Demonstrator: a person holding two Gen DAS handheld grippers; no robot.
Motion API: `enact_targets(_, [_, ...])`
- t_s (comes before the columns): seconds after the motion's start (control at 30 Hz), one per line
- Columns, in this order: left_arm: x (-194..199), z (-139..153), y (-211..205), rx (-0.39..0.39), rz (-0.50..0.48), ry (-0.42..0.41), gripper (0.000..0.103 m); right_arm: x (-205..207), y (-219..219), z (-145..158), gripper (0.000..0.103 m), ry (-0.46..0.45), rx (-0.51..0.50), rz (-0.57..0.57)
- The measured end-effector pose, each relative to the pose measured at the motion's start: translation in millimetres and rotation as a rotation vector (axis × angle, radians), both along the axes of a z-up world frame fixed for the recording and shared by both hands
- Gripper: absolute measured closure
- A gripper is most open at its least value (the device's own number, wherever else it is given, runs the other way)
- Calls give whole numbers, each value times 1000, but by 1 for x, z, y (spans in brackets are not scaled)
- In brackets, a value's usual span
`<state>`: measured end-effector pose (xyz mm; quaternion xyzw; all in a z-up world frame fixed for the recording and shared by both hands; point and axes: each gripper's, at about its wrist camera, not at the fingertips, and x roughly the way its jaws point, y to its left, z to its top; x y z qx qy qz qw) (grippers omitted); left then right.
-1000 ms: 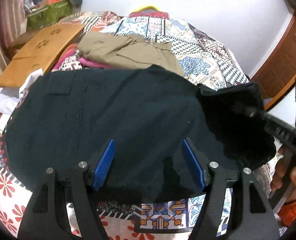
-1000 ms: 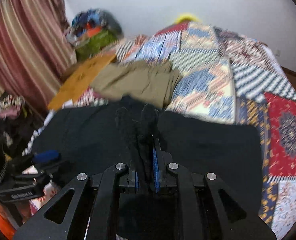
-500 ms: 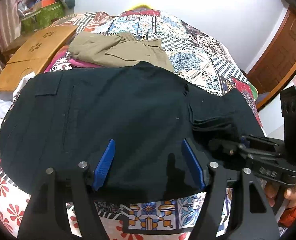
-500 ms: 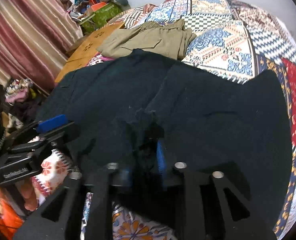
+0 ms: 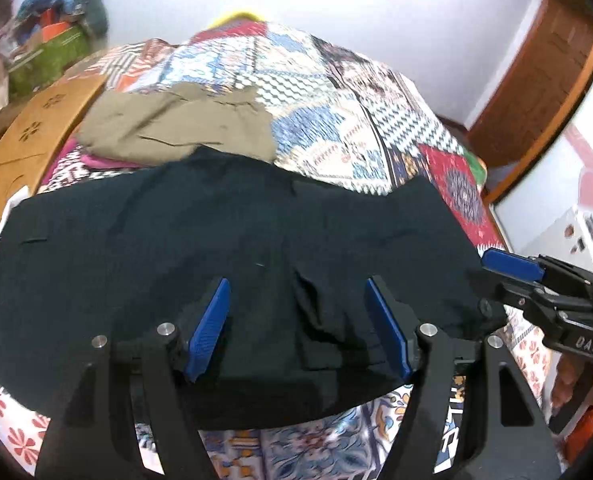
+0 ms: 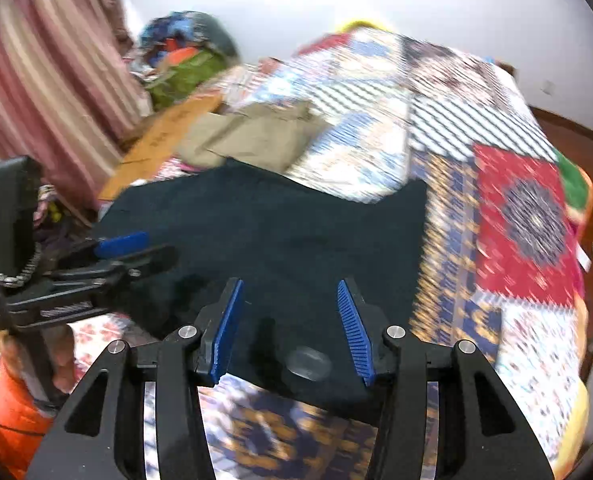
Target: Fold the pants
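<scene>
The right gripper (image 6: pixel 288 324) has just been opening; its blue pads stand apart over the black pants (image 6: pixel 280 232) without pressing them. The left gripper (image 5: pixel 298 326) is also open and holds nothing. The pants lie flat across the lower middle of both views on the patchwork bed (image 5: pixel 336 120), a rumpled ridge between the left pads. Soft, light and limp, they would likely sag unless pinched at hem or waistband edges.
</scene>
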<state>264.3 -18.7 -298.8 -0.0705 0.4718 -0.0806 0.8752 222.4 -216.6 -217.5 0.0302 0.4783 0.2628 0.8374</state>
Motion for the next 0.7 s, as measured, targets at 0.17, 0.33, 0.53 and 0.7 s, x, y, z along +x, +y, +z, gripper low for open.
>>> enact_targets(0.17, [3, -38, -11, 48, -2, 90, 33, -5, -21, -34, 58, 105, 13, -25])
enact_targets(0.33, [-6, -46, -8, 57, 8, 78, 31, -14, -16, -38, 58, 99, 11, -12])
enact_targets(0.53, [-10, -50, -13, 90, -7, 67, 30, -17, -21, -39, 58, 97, 3, 4])
enact_targets(0.7, [-12, -45, -7, 74, -2, 74, 30, -15, -24, -37, 58, 100, -8, -1])
